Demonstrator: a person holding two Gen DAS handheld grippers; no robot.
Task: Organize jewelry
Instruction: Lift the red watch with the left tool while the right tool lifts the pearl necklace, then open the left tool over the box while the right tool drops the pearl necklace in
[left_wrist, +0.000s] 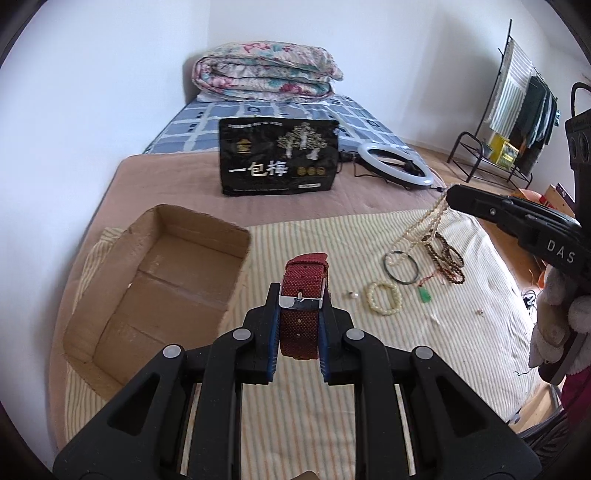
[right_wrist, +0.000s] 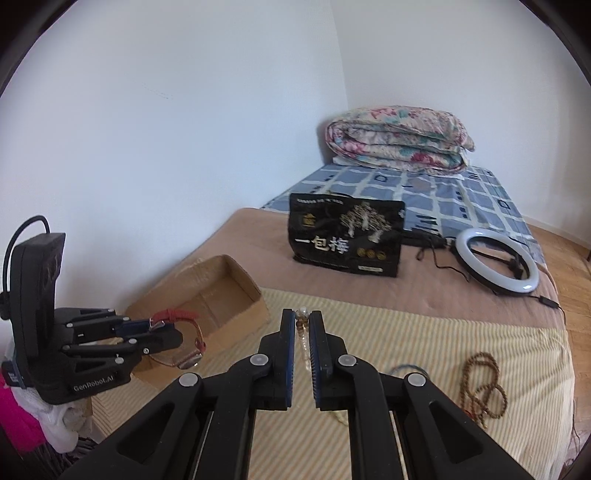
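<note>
The red-strapped watch (left_wrist: 303, 306) is clenched by its strap, just below the buckle, in the left tool (left_wrist: 298, 314), held clear of the striped cloth (left_wrist: 332, 387) on the bed. The open cardboard box (left_wrist: 155, 280) lies at about ten o'clock from it in the left wrist view, empty as far as shows. The step in hand looks like carrying the watch to that box. To do it well, bring the tool over the middle of the box, lower until the dangling watch face nears the floor of the box, and only then let go, so nothing drops hard or snags the rim.

The right tool (right_wrist: 303, 332) is clamped on a pale bead necklace (left_wrist: 421, 225), lifted at two o'clock with its lower loops trailing among the bracelets (left_wrist: 384, 298) and dark beads (left_wrist: 448, 258); raise it gently to avoid dragging them.
</note>
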